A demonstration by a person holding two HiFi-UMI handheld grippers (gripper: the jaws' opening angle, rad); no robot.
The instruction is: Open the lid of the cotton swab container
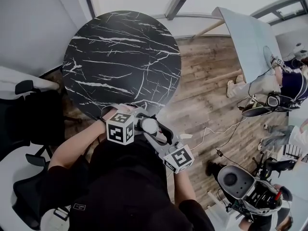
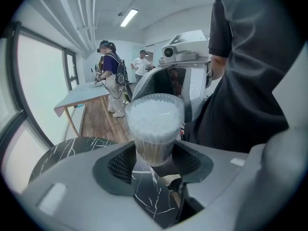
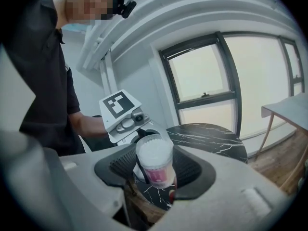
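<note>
**Left zone.** In the head view a black chair [image 1: 33,114] stands at the far left, beside the round black marble-pattern table [image 1: 120,57].

**Left gripper** [image 1: 140,125]. It is held in front of the person's dark-shirted torso, at the near edge of the table.
- In the left gripper view the jaws stand wide and are clamped on the lower body of the cotton swab container [image 2: 154,124].
- The black ribbed pads [image 2: 121,162] press on its clear wall from both sides.

**Cotton swab container** [image 1: 149,125].
- It is off the table, carried in the air between the two grippers, close to the person's chest.
- White swab heads fill it to the top, inside a clear rim.
- Whether the lid is seated cannot be determined.

**Right gripper** [image 1: 158,138]. It sits to the lower right of the container, jaws pointing up and left toward it.
- In the right gripper view the container [image 3: 155,160] fills the gap between the jaws, its pink label [image 3: 155,176] low on the body.
- The pads [image 3: 187,167] lie against both of its sides — a grasp, not a released state.
- The left gripper shows just behind the container.

**Right zone.** A wooden floor [image 1: 207,85] carries a loose cable [image 1: 226,134], and a light table [image 1: 250,42] stands further right, with a person [image 1: 288,83] beside it
</note>
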